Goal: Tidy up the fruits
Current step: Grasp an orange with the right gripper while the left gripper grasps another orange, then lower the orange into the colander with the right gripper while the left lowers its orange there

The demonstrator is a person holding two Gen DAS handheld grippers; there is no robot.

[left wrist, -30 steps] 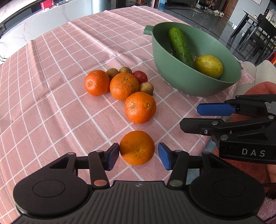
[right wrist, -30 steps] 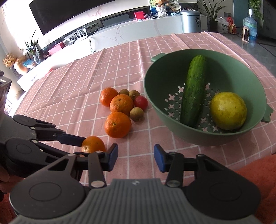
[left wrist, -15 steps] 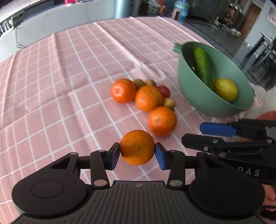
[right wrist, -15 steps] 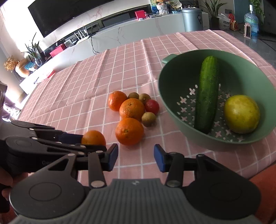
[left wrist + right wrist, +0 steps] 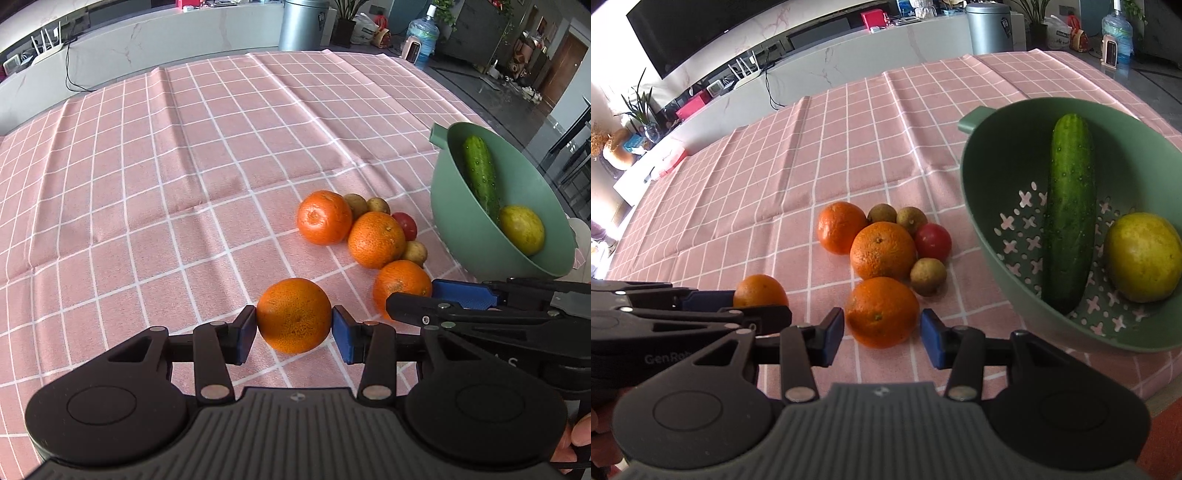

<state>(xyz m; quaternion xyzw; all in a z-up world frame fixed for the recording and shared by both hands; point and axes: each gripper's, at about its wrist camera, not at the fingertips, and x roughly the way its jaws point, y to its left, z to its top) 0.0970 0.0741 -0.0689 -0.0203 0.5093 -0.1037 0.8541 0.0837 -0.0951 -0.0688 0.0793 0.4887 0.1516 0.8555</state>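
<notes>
My left gripper (image 5: 294, 329) is shut on an orange (image 5: 294, 320), its blue pads pressed on both sides, low over the pink checked cloth. The right wrist view shows that orange (image 5: 759, 291) in the left gripper (image 5: 753, 304) at the left. My right gripper (image 5: 882, 331) is open, and the nearest loose orange (image 5: 882, 312) lies at its fingertips, not squeezed. Two more oranges (image 5: 882, 251) (image 5: 841, 227), three small brown fruits (image 5: 928, 276) and a red tomato (image 5: 933, 242) cluster behind it. In the left wrist view the right gripper (image 5: 417, 301) reaches in from the right.
A green colander bowl (image 5: 986, 177) at the right holds a cucumber (image 5: 1070, 229) and a yellow-green fruit (image 5: 1143, 256). The cloth (image 5: 147, 184) stretches bare to the left and back. A counter, a bin and a water bottle stand beyond the table.
The left gripper closed on the orange and carried it left, away from the pile. The right gripper moved towards the pile, and the nearest loose orange now lies at its fingertips.
</notes>
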